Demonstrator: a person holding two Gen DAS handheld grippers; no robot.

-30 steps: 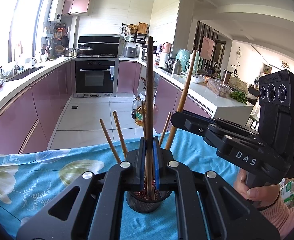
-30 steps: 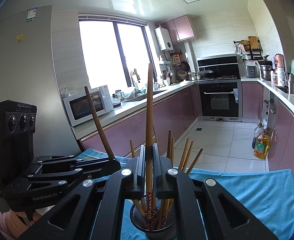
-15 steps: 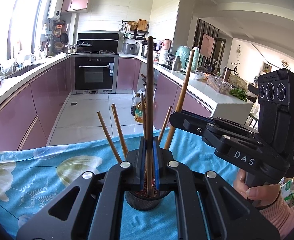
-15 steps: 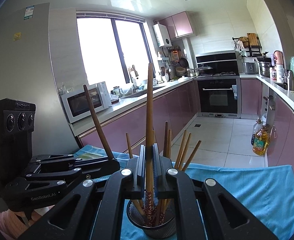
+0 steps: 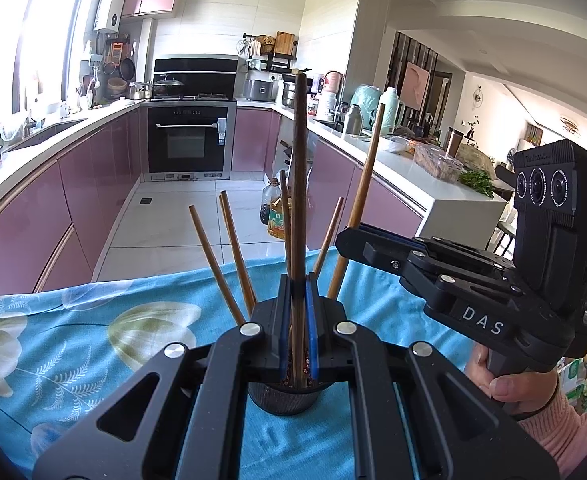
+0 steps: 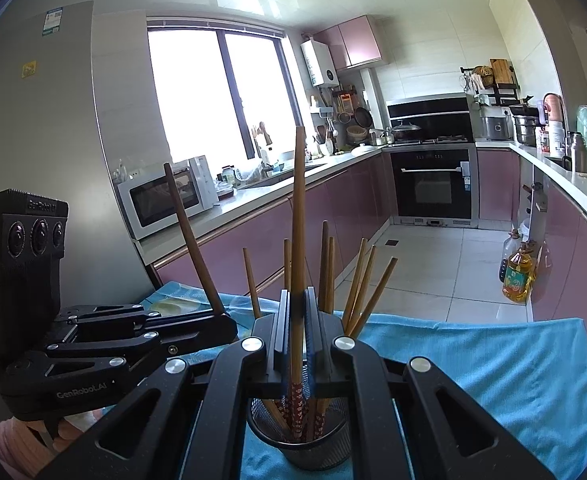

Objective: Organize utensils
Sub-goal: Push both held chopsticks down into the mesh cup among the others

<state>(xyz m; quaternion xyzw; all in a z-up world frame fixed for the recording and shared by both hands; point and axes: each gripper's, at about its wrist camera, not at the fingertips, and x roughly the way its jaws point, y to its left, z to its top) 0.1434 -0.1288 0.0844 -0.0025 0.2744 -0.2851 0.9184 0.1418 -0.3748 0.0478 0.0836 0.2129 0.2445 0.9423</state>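
Both hand-held grippers had held steady over the past second: the left gripper [image 5: 298, 332] stayed clamped on a dark chopstick [image 5: 300, 184], the right gripper [image 6: 297, 336] on a lighter chopstick [image 6: 298, 216]. Each stood upright in the mesh holder [image 6: 317, 446] on the blue cloth [image 5: 93, 340], apparently awaiting release among other chopsticks [image 6: 363, 292].

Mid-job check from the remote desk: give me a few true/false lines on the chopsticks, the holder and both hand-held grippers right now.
1. The left hand-held gripper is shut on a dark chopstick. True.
2. The right hand-held gripper is open and holds nothing. False: it is shut on a light brown chopstick.
3. The mesh holder stands on a blue cloth. True.
4. The mesh holder has no chopsticks in it. False: several already stand in it.
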